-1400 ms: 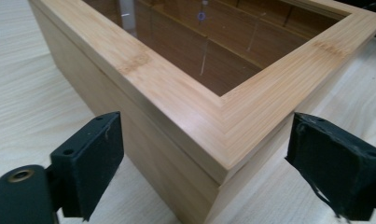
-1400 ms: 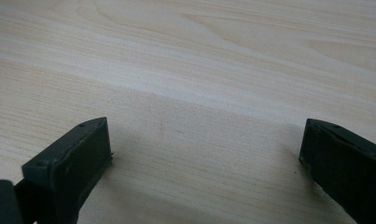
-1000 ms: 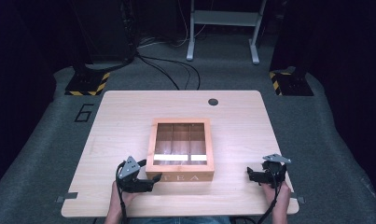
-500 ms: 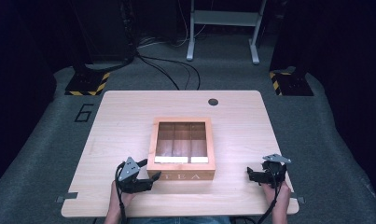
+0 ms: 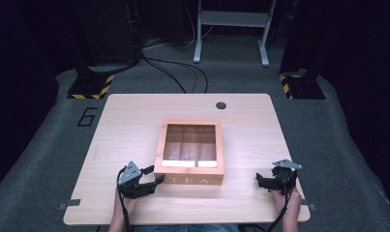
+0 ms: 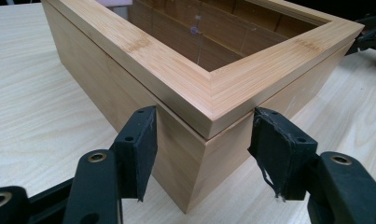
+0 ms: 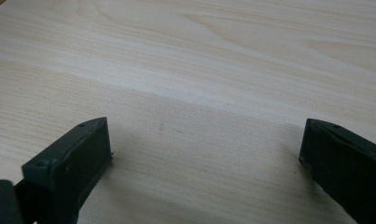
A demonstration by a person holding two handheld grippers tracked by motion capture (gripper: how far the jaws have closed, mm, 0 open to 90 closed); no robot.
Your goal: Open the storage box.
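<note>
My left claw [image 6: 202, 154] has been closing around the box [image 6: 209, 88] corner, not yet gripping; pinching that edge could slip.

High view was dim and soft, with the surroundings nearly black and the table [image 5: 134, 121] lit from overhead; a bright glare strip sat on the glass lid of the tea box [image 5: 189, 180], and detail was low. Left gripper view was brighter and fairly sharp on the box corner, pads [image 6: 140, 140] slightly soft up close, mild wide-angle stretch at the edges. Right gripper view was evenly lit, woodgrain a bit blurred, soft shadows under the dark jaws.
</note>
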